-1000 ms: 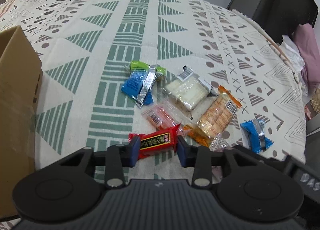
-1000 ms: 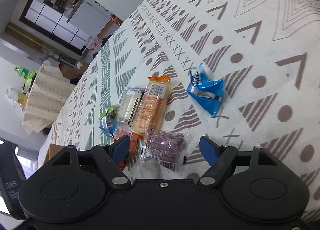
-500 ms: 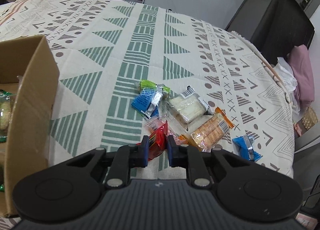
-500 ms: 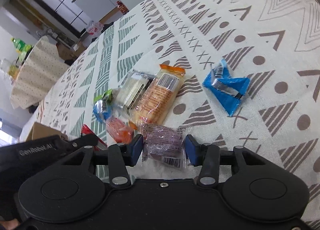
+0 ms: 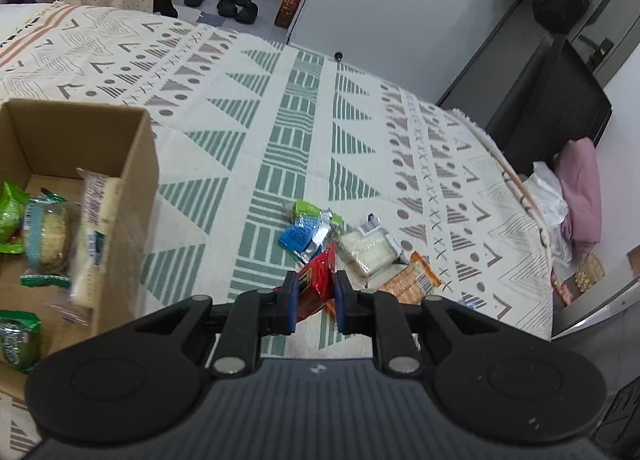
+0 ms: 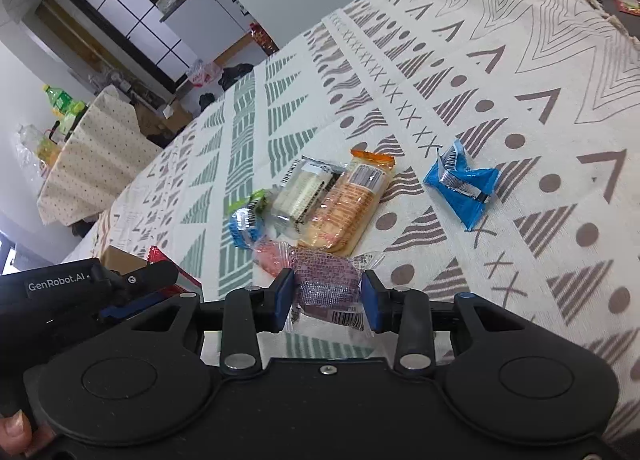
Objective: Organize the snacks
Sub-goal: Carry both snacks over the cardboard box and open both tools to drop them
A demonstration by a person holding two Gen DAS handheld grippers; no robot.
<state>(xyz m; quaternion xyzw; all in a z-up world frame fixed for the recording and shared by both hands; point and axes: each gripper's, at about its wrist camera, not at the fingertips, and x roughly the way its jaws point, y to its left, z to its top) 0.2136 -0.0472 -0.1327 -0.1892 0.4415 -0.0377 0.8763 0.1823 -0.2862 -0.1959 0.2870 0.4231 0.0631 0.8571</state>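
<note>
My left gripper point(image 5: 315, 296) is shut on a red snack packet point(image 5: 316, 280) and holds it above the patterned cloth. A cardboard box point(image 5: 132, 163) with several packets inside stands to its left. My right gripper point(image 6: 326, 296) is shut on a purple snack packet point(image 6: 326, 280) low over the cloth. Loose snacks lie beyond: an orange cracker pack point(image 6: 348, 199), a white cake pack point(image 6: 302, 187), a pink packet point(image 6: 272, 256), a blue packet point(image 6: 464, 183) and a blue-green pair point(image 6: 246, 215). The left gripper with the red packet also shows in the right wrist view point(image 6: 120, 284).
The table edge runs along the right in the left wrist view, with a dark cabinet point(image 5: 552, 99) and pink cloth point(image 5: 580, 187) beyond it. A second covered table point(image 6: 92, 155) with bottles stands in the background.
My left gripper closed on the red packet, lifted it and moved left so the box came into view. My right gripper closed on the purple packet.
</note>
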